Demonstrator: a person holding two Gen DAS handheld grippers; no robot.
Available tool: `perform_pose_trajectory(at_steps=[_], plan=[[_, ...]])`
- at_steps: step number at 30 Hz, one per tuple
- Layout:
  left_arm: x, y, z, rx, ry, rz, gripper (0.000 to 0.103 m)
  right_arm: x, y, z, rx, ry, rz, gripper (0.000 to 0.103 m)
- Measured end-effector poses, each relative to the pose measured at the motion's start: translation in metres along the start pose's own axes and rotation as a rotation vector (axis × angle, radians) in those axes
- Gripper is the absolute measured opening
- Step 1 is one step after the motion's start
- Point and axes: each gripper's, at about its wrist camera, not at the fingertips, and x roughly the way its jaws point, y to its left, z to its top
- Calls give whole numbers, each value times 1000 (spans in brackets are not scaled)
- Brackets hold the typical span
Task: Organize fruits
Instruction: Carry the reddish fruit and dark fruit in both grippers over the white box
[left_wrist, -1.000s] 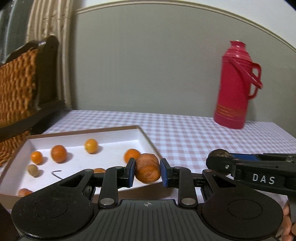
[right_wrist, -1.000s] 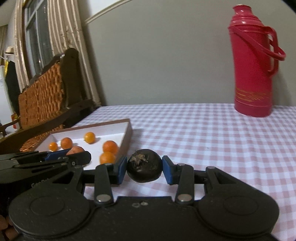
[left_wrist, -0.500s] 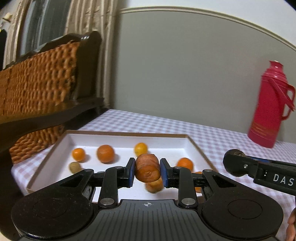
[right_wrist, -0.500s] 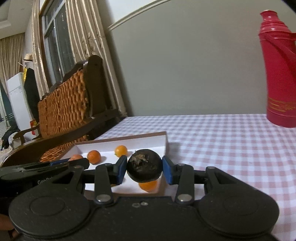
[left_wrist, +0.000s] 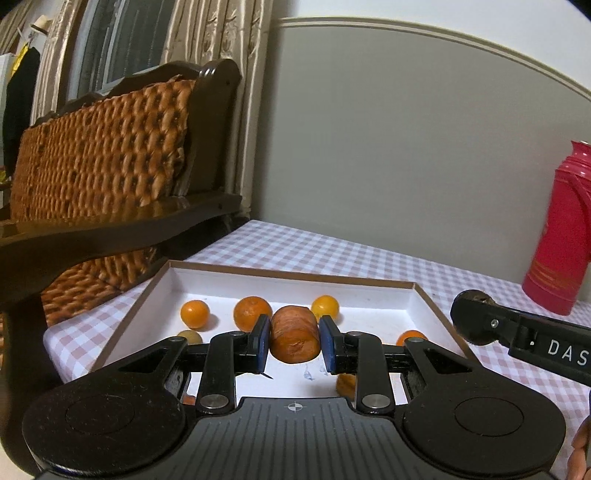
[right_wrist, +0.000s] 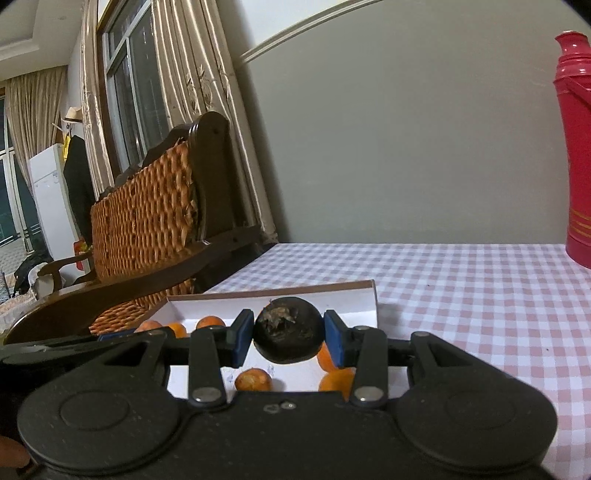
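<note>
You hold a claw in each hand, both reaching over a shallow white box (left_wrist: 110, 345) that lies on a pink-checked surface (left_wrist: 332, 254). Your left claw (left_wrist: 294, 341) is clenched on a wrinkled orange fruit (left_wrist: 294, 334), held in the air above the middle of the box. Your right claw (right_wrist: 289, 336) is clenched on a dark round fruit (right_wrist: 289, 329), held above the near right part of the same box. Several small oranges (left_wrist: 194, 313) already lie loose on the box floor, most toward its far side and a few near its near edge, with one small greenish fruit (left_wrist: 190, 336) at the near left. The likely trouble from here: both fruits are round, so a release from this height could send them rolling into the oranges or bouncing over the low rim, and the soft wrinkled one may bruise if squeezed harder. The two claws are close together, the right one just to the right of the left, so they could knock each other as you lower them. A red thermos flask (right_wrist: 574, 147) stands far right on the surface, well apart from the box. A wicker-backed wooden bench (left_wrist: 103, 147) sits just beyond the left edge of the surface, close to the box, and leaves little room on that side.
</note>
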Motion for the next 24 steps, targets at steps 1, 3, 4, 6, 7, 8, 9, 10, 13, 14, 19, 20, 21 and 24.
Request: perform_pose_trajectory(at_steps=[1,3,4,6,7,8,9,10,13,14,19,20,21,24], plan=[[1,1,0,-4,0,4,29,2,1,1,-1,-2,1,33],[3,3,2,-9,-1,11,29,4,1,2,-1,-5,4,33],[4,4,3,-12,-2,13,29,5,2,3,0,-7,4,33],[6,5,4,-16,-2,17,29,8,2,4,0,-9,4,33],[7,6,5,-19,-3,19,29,9,3,4,0,-10,5,33],[8,7,5,-20,-3,22,29,10,3,5,0,-11,5,33],[9,7,5,-23,-2,23,29,12,4,6,-1,-13,5,33],[10,8,6,-26,-2,23,29,14,4,7,-2,-14,6,33],[14,10,8,-20,-3,29,29,19,3,10,2,-18,4,33],[15,11,9,-21,-2,29,29,20,3,10,3,-19,4,33],[22,13,14,-25,-4,40,29,31,4,13,-1,-14,5,33],[23,14,14,-27,-3,41,29,34,4,14,-2,-12,7,33],[25,15,15,-29,-1,44,29,35,4,13,-3,-12,8,33],[31,19,18,-33,3,50,29,42,5,15,-11,-8,4,33]])
